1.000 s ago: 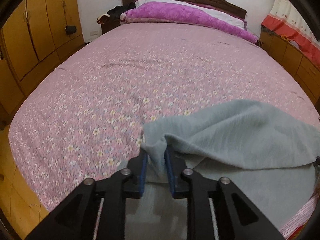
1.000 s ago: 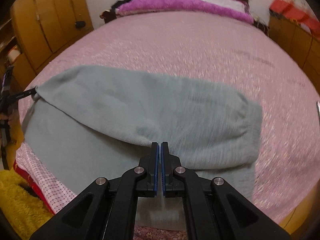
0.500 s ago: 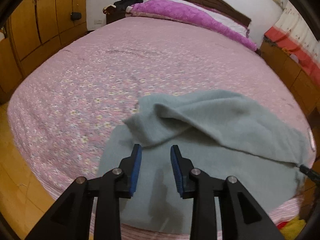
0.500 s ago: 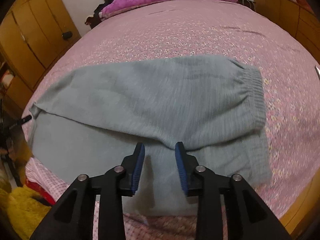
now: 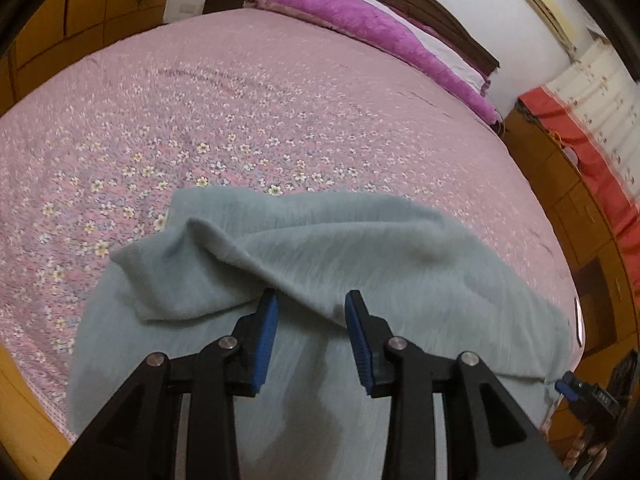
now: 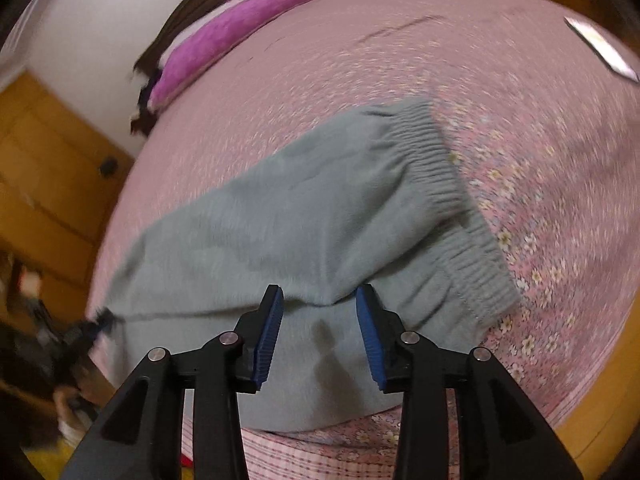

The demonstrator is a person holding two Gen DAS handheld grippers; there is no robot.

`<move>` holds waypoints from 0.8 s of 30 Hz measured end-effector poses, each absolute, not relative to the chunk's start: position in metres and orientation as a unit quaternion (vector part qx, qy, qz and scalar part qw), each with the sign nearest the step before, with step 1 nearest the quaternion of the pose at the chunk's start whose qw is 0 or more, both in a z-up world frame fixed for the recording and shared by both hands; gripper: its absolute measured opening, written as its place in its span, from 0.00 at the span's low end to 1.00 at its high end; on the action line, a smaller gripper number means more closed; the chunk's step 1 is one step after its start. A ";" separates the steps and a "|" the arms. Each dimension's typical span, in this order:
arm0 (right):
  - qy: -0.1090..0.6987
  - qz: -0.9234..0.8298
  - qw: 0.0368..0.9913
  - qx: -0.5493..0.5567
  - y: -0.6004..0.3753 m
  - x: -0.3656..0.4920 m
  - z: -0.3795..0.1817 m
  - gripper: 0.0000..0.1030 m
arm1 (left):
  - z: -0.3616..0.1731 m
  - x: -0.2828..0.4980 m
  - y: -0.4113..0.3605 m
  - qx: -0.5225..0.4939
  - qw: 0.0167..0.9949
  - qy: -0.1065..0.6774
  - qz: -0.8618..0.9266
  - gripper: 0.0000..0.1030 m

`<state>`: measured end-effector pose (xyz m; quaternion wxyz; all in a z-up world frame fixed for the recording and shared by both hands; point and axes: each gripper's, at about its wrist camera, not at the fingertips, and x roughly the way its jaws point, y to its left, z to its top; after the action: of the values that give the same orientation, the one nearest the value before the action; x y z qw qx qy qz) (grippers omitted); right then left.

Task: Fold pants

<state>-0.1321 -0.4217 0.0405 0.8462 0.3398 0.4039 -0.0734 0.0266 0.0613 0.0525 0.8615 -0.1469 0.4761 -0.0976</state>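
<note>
Left gripper (image 5: 310,312) released and still parting, blue pads clear of the cloth, poised over the folded edge of the grey pants (image 5: 340,248). Pants spread near the foot edge of the pink flowered bed (image 5: 240,120), one leg laid over the other. Right gripper (image 6: 320,306) likewise released and widening, nothing clamped, above the fold beside the elastic waistband (image 6: 448,184).

The pants (image 5: 360,248) are soft, fuzzy grey cloth. The bed cover (image 5: 240,120) beyond the tool is thin flowery cloth. The cupboards (image 6: 44,184) are shiny wood.
</note>
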 end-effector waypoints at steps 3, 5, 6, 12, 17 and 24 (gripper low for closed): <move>0.393 -0.081 0.841 0.362 -0.429 -0.131 0.039 0.31 | 0.047 0.032 0.062 -0.157 0.858 0.480 -0.089 0.34; 0.389 -0.085 0.840 0.368 -0.433 -0.128 0.038 0.31 | 0.043 0.034 0.062 -0.157 0.859 0.480 -0.086 0.34; 0.386 -0.088 0.841 0.370 -0.436 -0.125 0.037 0.31 | 0.043 0.035 0.061 -0.156 0.859 0.480 -0.085 0.34; 0.374 -0.097 0.836 0.390 -0.448 -0.112 0.031 0.31 | 0.040 0.044 0.056 -0.158 0.858 0.480 -0.087 0.21; 0.373 -0.090 0.852 0.357 -0.444 -0.107 0.041 0.09 | 0.045 0.042 0.060 -0.187 0.849 0.483 -0.108 0.03; 0.357 -0.062 0.880 0.306 -0.439 -0.113 0.081 0.00 | 0.092 0.007 0.068 -0.172 0.867 0.448 -0.134 0.03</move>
<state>-0.1132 -0.4393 0.0810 0.8805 0.3058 0.3569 -0.0625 0.0070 0.0685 0.0919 0.8671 -0.1716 0.4480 -0.1338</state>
